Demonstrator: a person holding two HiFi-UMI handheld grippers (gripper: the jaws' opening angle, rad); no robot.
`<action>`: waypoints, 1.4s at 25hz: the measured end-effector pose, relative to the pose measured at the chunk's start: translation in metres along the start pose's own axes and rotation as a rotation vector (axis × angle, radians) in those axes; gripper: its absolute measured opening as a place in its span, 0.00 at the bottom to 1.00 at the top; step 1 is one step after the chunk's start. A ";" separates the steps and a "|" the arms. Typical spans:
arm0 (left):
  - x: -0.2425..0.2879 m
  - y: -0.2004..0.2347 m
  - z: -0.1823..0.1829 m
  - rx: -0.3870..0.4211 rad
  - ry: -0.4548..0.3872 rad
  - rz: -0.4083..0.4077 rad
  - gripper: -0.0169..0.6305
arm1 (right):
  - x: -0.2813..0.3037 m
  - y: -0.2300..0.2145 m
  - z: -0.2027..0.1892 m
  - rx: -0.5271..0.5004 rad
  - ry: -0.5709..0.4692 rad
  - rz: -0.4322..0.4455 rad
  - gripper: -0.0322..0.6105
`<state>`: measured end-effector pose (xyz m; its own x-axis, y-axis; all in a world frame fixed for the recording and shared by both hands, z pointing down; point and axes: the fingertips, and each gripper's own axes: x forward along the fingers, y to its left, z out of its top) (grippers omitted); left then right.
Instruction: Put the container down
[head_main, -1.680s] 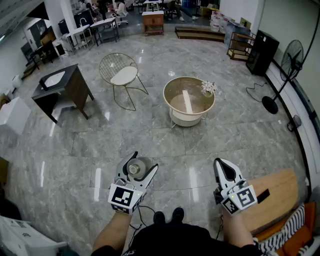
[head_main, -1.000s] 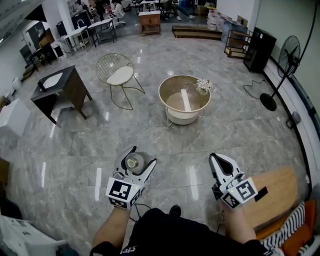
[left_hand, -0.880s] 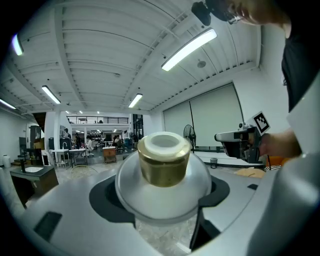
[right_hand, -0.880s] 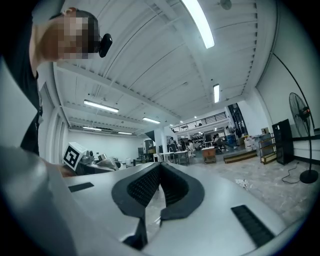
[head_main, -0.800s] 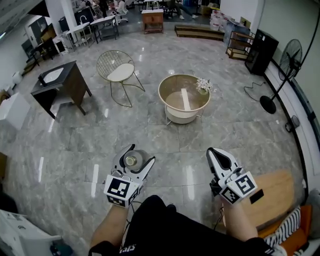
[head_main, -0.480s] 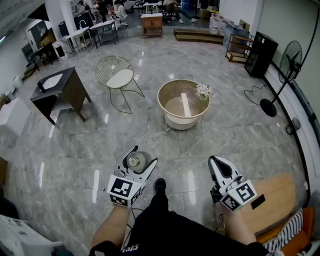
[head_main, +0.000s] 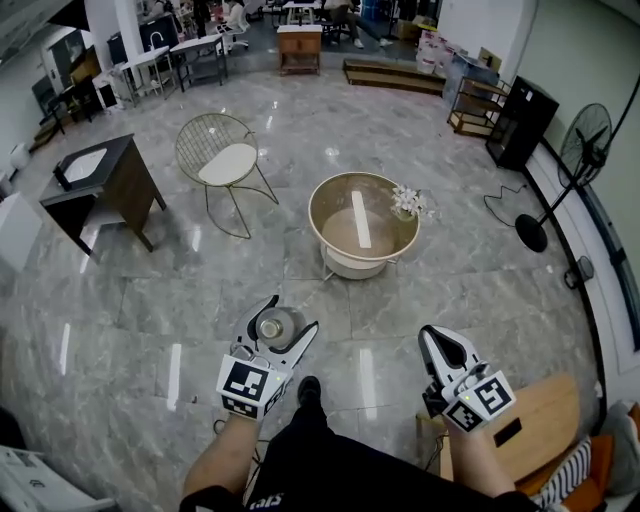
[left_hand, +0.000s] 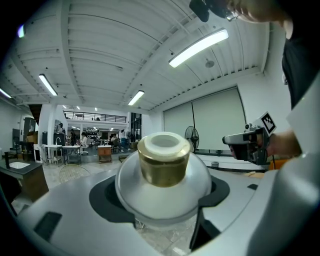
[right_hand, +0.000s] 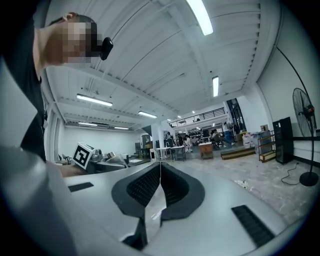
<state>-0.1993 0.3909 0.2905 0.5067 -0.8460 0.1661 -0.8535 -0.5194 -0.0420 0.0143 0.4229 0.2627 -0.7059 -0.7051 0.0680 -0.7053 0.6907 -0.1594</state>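
To set the container (left_hand: 164, 167) down well, carry it level to the round bench (head_main: 382, 236), lower it until its base sits flat clear of the flowers (head_main: 408, 200), and only then ease the grip. The left tongs (head_main: 290, 318) pinch its pale rounded body, gold neck up, in the air above the floor (head_main: 150, 300); the right tongs (head_main: 438, 338) are pressed together, holding nothing

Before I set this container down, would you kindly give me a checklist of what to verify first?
1. Left gripper shut on the round white container with a gold neck: ok.
2. Container upright, neck upward: ok.
3. Right gripper empty, jaws together: ok.
4. Round beige table has bare surface beside the white flowers: ok.
5. Table within reach: not ok, it stands well ahead across the floor.
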 end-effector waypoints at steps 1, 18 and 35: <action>0.012 0.014 0.001 0.000 0.001 -0.004 0.55 | 0.014 -0.008 0.004 0.005 -0.014 -0.013 0.08; 0.132 0.173 0.005 -0.009 0.017 -0.083 0.55 | 0.188 -0.079 0.028 0.020 -0.039 -0.117 0.08; 0.250 0.175 -0.001 -0.013 0.046 -0.054 0.55 | 0.248 -0.192 0.036 0.063 -0.073 -0.032 0.08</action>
<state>-0.2220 0.0884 0.3260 0.5459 -0.8104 0.2127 -0.8269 -0.5620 -0.0195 -0.0234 0.1094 0.2747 -0.6746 -0.7381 0.0027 -0.7205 0.6577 -0.2197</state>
